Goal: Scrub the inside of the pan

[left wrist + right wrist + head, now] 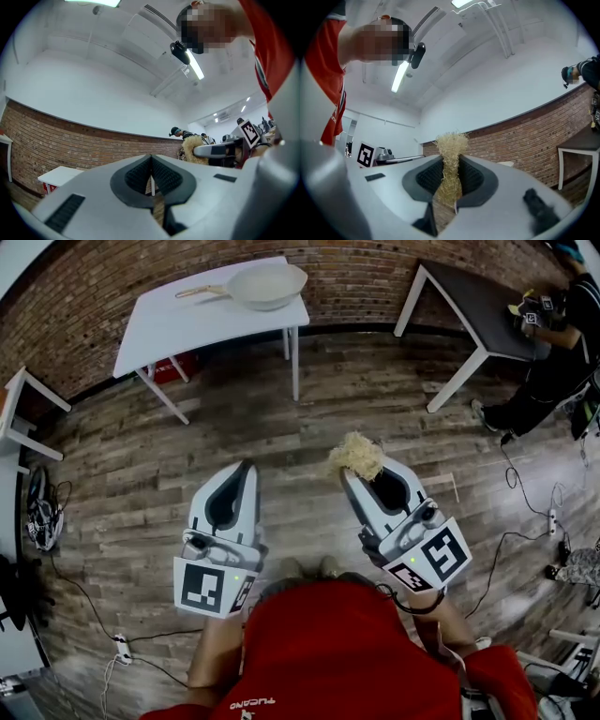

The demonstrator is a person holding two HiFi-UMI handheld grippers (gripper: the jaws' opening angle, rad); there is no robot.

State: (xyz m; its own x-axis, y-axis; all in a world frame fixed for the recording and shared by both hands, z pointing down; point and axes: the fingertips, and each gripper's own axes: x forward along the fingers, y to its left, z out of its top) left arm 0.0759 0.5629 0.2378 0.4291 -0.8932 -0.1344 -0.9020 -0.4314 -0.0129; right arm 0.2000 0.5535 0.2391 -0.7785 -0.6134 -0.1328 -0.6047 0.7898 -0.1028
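Pan [267, 284] first: it is a pale, round one, and it sits on a white counter [187, 329] far up ahead of me, close to the brick wall [375, 277]. Its long light handle [199, 292] points to the left. It sits right side up and I can see inside it, but it is too far off for me to tell if it is clean or dirty. Both of my tools hang low over the wooden floor [309, 418], well apart from the pan. My left gripper [247, 465] has its two jaws pressed together, and nothing is between them. My right gripper [351, 474] is pinching a scrubber [451, 159], a fluffy wad of straw-colored strands. The wad is squeezed thin between the dark pads and puffs out past the tips. The two grippers are side by side, near each other but not touching, and both point toward the counter. Below them I see a red shirt [319, 643]. Over on the right, another person [553, 334] in dark clothes stands at a dark counter [469, 296].
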